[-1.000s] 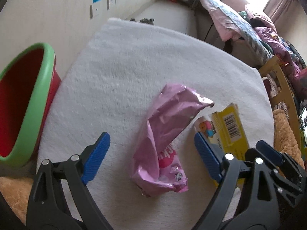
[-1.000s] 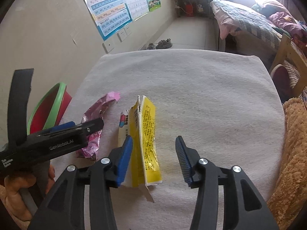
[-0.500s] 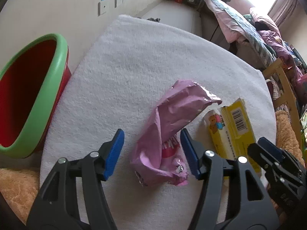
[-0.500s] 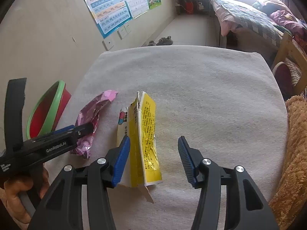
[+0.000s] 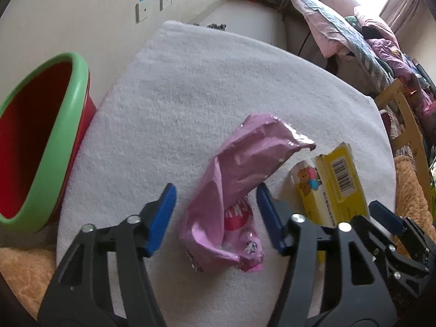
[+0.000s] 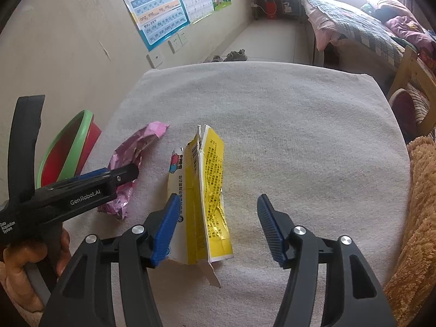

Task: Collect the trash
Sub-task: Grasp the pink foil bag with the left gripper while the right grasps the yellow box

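Both views are being taken from close above, steeply downward over a white towel-covered table (image 5: 190,87). Shared by both are being seen a crumpled pink foil wrapper (image 5: 239,179) (image 6: 130,160), a torn yellow carton (image 5: 329,188) (image 6: 207,193) and a green-rimmed red plastic bin (image 5: 41,141) (image 6: 68,152)

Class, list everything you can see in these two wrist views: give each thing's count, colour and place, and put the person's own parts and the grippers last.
pink wrapper: one, crumpled, on the cloth between the left gripper's fingers.
yellow packet: one, torn, yellow and white, beside the wrapper.
bin: one, red with green rim, at the table's left edge.
white cloth: one, covering the table.
wall charts: several, blue-bordered, on the wall.
bed: one, with bedding, far right.
shoes: a pair, dark, on the floor.
hand: one, holding the left gripper.
left gripper: black, blue pads, closing around the wrapper.
right gripper: opening over the packet.
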{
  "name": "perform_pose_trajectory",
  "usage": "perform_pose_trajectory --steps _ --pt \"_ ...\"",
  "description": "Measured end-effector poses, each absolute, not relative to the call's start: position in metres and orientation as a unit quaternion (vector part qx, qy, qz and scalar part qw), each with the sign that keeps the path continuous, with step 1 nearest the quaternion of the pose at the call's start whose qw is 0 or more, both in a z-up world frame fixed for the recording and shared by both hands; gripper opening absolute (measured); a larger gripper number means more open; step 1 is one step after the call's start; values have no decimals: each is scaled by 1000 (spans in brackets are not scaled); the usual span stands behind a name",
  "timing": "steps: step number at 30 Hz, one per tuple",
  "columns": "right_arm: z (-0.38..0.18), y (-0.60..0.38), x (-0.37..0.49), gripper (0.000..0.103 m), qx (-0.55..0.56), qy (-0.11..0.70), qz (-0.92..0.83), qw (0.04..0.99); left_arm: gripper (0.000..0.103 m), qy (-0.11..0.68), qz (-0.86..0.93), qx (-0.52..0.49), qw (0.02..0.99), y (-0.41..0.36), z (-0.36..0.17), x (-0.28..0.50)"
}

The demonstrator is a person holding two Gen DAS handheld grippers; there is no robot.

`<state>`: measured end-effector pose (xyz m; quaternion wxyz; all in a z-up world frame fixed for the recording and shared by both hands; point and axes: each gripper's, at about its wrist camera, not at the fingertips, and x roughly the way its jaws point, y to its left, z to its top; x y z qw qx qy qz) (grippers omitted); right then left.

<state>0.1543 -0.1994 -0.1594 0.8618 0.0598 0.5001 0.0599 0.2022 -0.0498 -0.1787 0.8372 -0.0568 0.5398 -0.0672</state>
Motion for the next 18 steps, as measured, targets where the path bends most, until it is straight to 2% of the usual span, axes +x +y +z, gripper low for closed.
perform_pose_trajectory --steps 3,9,18 --pt "-160 -199 154 57 60 501 60 862 46 542 -66 -58 836 -47 -181 201" --pt "-161 -198 155 63 60 502 58 861 41 542 -66 -65 835 -42 -180 195" --pt "-166 -191 157 69 56 510 70 856 39 545 -73 -41 834 -44 -180 184"
